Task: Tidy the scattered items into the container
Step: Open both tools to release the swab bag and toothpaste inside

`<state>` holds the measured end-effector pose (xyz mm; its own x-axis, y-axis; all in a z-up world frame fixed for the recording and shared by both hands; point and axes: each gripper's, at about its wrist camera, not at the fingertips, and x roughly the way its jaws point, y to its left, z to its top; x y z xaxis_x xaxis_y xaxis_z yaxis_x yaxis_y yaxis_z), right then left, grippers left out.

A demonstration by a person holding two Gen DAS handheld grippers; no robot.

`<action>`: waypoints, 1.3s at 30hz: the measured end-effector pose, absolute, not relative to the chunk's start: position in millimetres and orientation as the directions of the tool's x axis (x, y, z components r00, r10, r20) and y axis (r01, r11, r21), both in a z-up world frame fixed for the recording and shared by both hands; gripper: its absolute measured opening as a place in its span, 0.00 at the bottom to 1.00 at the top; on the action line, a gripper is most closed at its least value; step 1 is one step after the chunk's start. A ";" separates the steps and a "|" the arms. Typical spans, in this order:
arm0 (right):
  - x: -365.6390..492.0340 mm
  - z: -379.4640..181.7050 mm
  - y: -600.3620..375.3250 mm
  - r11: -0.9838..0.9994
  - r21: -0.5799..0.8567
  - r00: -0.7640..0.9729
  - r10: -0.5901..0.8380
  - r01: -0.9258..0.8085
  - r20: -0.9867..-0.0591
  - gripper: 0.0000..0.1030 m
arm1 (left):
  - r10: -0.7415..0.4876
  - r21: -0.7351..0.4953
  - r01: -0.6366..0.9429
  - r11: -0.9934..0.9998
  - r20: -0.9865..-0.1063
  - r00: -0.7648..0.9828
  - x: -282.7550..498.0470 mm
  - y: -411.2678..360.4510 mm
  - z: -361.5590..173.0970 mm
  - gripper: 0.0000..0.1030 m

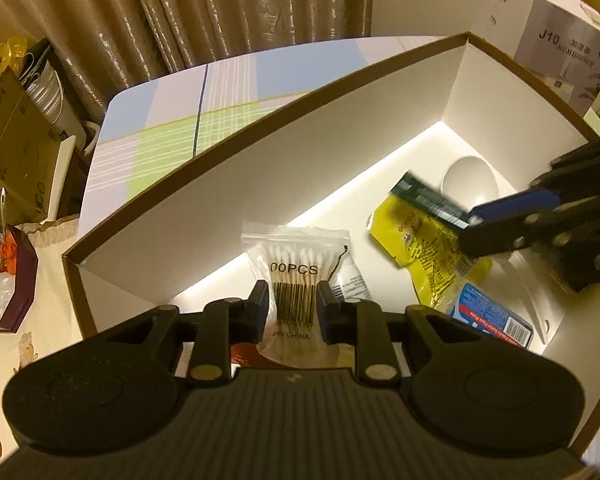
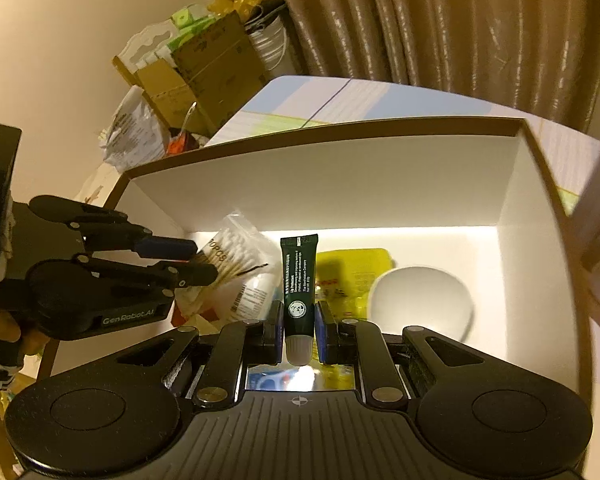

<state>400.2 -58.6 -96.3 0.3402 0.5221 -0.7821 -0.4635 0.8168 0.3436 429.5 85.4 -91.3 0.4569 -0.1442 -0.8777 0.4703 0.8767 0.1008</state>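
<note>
1. your left gripper [image 1: 292, 304] sits at the bottom middle of the left wrist view. its two fingers are pinched on a clear bag of cotton swabs [image 1: 296, 280].
2. the bag of cotton swabs hangs inside the big white box [image 1: 236, 184]. the bag has a bar code on it and the top of it sticks up past the fingers.
3. your right gripper [image 2: 298, 330] sits at the bottom middle of the right wrist view. its fingers are squeezed on a small dark green tube [image 2: 299, 280]. the tube stands up straight with its pale cap at the bottom.
4. the green tube is also over the inside of the box.
5. in the left wrist view your right gripper comes in from the right edge, with the tube sticking out of it toward the middle.
6. in the right wrist view your left gripper comes in from the left edge with the swab bag in its tip.
7. a yellow packet [image 1: 424, 252] lies on the box floor, in the right middle of the left wrist view.
8. a white bowl [image 2: 422, 304] rests in the box just beside the yellow packet, toward the right of the right wrist view.
9. a blue packet [image 1: 492, 316] lies low on the right in the left wrist view, touching the yellow one.
10. the box sits on a table with a striped cloth [image 1: 172, 120], seen at the upper left behind the box.
11. brown curtains [image 1: 180, 20] hang along the top of the frame.
</note>
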 end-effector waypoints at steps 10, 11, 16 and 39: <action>384.7 -95.5 -47.5 0.814 0.208 0.383 0.460 -0.543 -0.801 0.84 | -0.148 0.085 0.448 0.890 -0.875 0.461 423.4 87.8 -84.5 0.37; 381.8 -95.3 -48.9 0.812 0.183 0.380 0.442 -0.554 -0.812 0.84 | -0.146 0.087 0.446 0.891 -0.875 0.462 421.2 87.7 -83.7 0.39; 363.3 -94.2 -61.0 0.803 0.123 0.379 0.403 -0.582 -0.833 1.00 | -0.136 0.091 0.442 0.892 -0.879 0.457 408.5 84.9 -81.9 0.56; 297.5 -55.4 -94.8 0.860 0.156 0.460 0.404 -0.486 -0.791 1.00 | -0.133 0.109 0.387 0.916 -0.828 0.545 321.5 72.8 -29.0 0.82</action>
<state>297.5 -94.8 -55.4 0.4601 0.4037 -0.7908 -0.4860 0.8599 0.1562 321.5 72.8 -29.0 0.5455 -0.1325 -0.8276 0.3871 0.9156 0.1085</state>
